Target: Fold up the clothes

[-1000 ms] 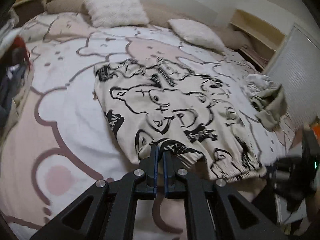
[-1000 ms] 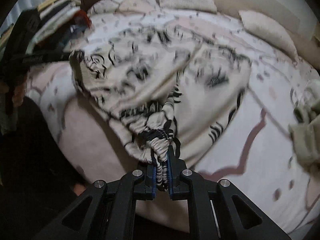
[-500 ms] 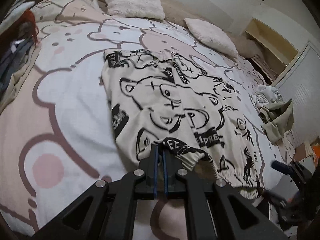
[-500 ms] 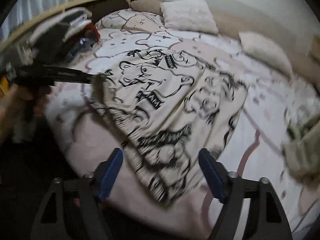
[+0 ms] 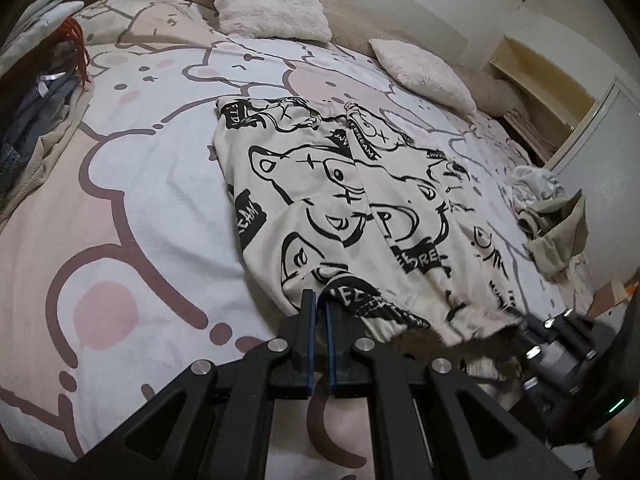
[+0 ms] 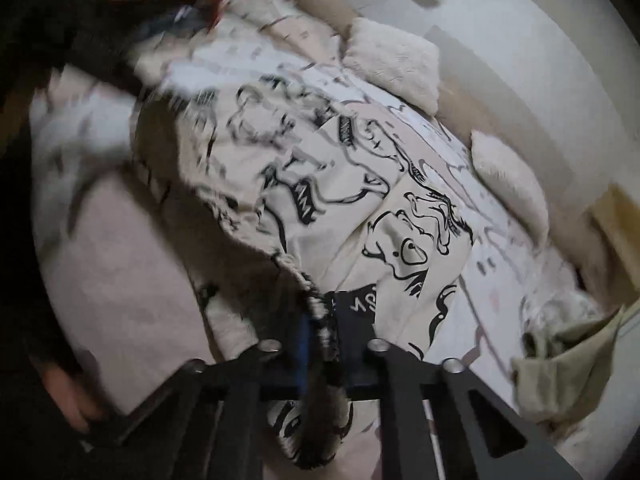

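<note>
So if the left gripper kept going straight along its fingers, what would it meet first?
The left gripper is already shut on the elastic hem of the bear-print sweatshirt. Pushed straight on, it would bunch that fabric across the bedspread; the fluffy white pillow lies far beyond, though depth is unclear.

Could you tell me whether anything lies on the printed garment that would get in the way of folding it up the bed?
Nothing visible does. The printed garment lies bare, both grippers shut on its near hem; the olive clothes sit apart, beside it.
</note>
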{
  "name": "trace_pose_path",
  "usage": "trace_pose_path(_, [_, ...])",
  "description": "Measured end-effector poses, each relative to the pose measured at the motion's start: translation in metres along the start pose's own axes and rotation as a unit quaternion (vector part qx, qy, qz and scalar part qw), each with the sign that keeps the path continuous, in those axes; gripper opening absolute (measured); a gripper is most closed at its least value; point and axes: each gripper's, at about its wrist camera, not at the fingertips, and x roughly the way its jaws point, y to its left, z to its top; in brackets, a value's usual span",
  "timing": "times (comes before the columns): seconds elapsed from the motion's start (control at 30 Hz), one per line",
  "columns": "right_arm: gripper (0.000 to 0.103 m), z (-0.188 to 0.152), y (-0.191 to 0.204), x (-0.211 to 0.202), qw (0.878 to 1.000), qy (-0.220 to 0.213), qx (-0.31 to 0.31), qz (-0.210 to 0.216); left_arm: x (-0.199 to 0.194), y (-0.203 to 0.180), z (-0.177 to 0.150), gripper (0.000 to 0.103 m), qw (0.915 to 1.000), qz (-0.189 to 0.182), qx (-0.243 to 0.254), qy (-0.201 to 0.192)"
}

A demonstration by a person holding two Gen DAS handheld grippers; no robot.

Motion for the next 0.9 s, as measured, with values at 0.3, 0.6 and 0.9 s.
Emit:
trace_pose_path(0.3, [0.008, 0.017, -0.101, -0.017, 0.967, -0.02, 0.243, 0.071, -0.023, -0.021, -0.024, 0.077, 0.9995, 0.022, 0.015, -0.019])
trace_pose_path(0.6, [0.008, 0.005, -0.136, -0.02, 0.944, -0.04, 0.315, 0.089, 0.003, -0.075, -0.036, 0.076, 0.9935, 0.046, 0.104, -0.01])
trace_pose_path(0.9, [0.008, 0.001, -0.134, -0.027, 0.942, -0.051, 0.315, 0.102, 0.043, -0.075, -0.018, 0.018, 0.989, 0.084, 0.12, 0.018])
